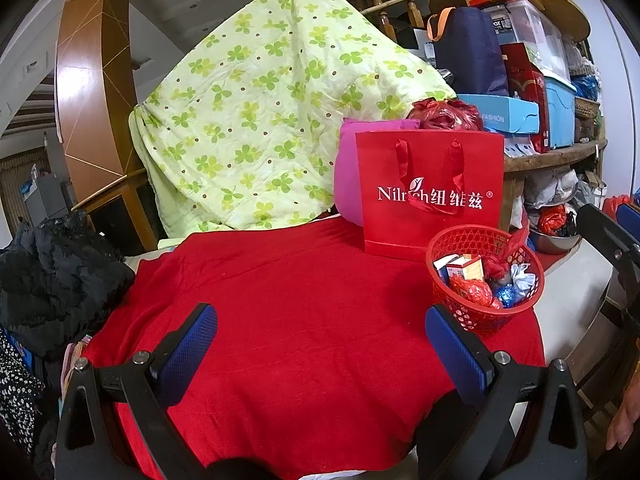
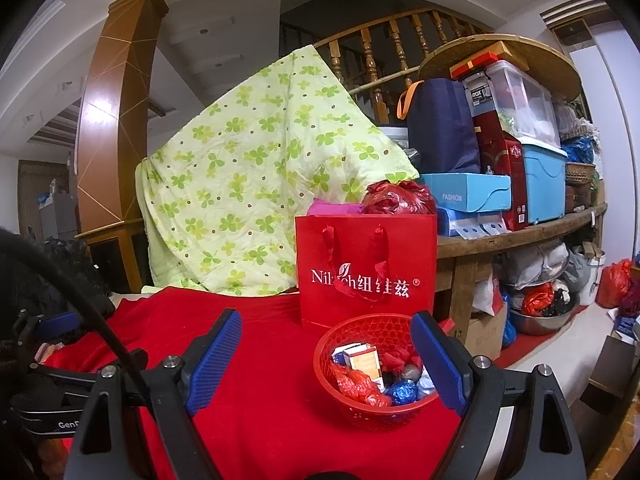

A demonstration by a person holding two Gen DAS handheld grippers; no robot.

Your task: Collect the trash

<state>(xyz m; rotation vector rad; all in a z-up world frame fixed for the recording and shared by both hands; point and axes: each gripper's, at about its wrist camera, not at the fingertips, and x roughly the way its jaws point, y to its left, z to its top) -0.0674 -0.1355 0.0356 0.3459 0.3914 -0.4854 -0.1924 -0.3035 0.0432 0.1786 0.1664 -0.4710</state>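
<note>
While both grippers, left gripper [image 1: 320, 344] and right gripper [image 2: 326, 360], hover with fingers apart and empty, the light red plastic mesh basket [image 2: 374, 410] of crumpled wrappers [image 2: 362, 386] (soft, crushable) sits near the red cloth's [image 1: 280, 320] right edge; its stiff rim looks best to grip.

Wooden stair railing [image 2: 384, 52], brown pillar [image 2: 112, 120], cluttered wooden shelf [image 2: 520, 236]

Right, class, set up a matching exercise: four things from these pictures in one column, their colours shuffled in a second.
Things:
1. basket
2. quilt
3. tote bag
4. shoebox

Colours:
A. navy with orange handles
B. red
C. light blue
D. pale green with clover print

Pairs: 1-B, 2-D, 3-A, 4-C
</note>
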